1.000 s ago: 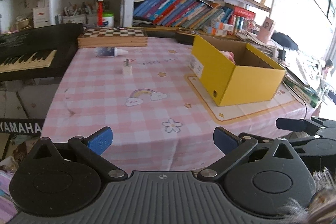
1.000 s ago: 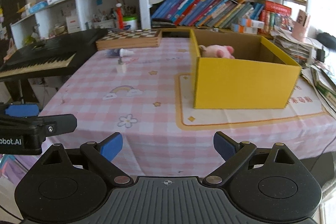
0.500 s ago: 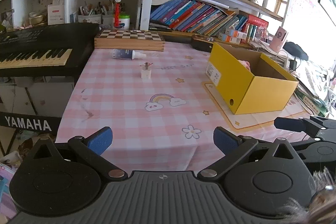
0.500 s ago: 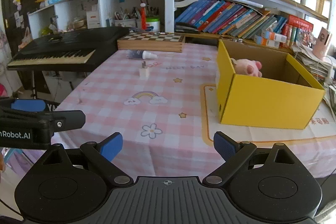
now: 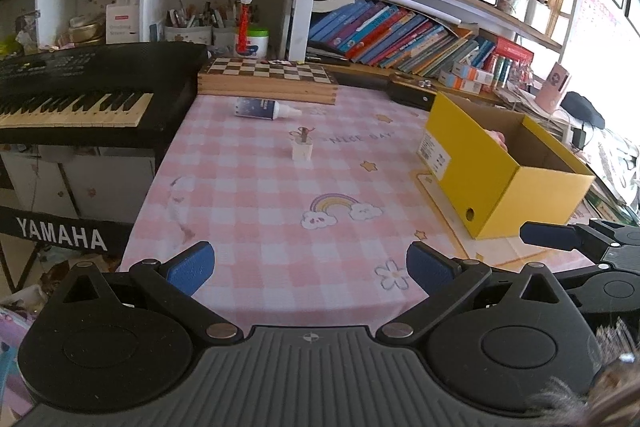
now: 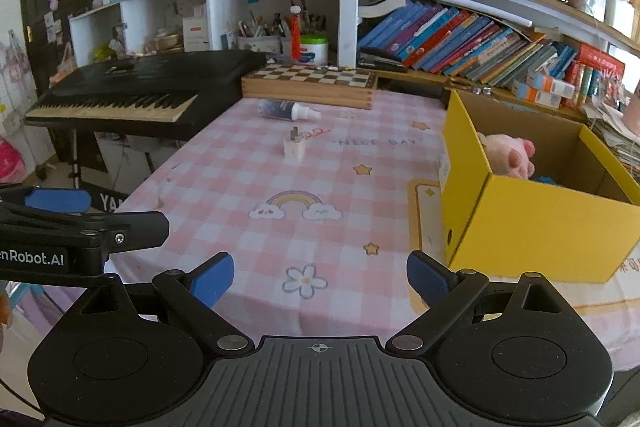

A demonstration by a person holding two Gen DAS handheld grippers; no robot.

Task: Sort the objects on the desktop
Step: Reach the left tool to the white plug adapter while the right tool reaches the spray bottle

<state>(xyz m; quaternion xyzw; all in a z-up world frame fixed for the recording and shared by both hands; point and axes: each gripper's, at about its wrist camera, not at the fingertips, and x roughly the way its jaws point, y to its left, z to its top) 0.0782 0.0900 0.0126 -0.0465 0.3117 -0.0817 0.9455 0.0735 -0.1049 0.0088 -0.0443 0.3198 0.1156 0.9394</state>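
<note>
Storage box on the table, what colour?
Yellow outside, brown cardboard inside; the storage box shows best in the right wrist view.

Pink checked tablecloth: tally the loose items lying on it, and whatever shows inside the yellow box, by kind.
Bottle, lying on its side: 1
White plug adapter, prongs up: 1
Pink plush toy, inside the yellow box: 1
A blue item beside the plush, too hidden to identify: 1
Total: 4
</note>
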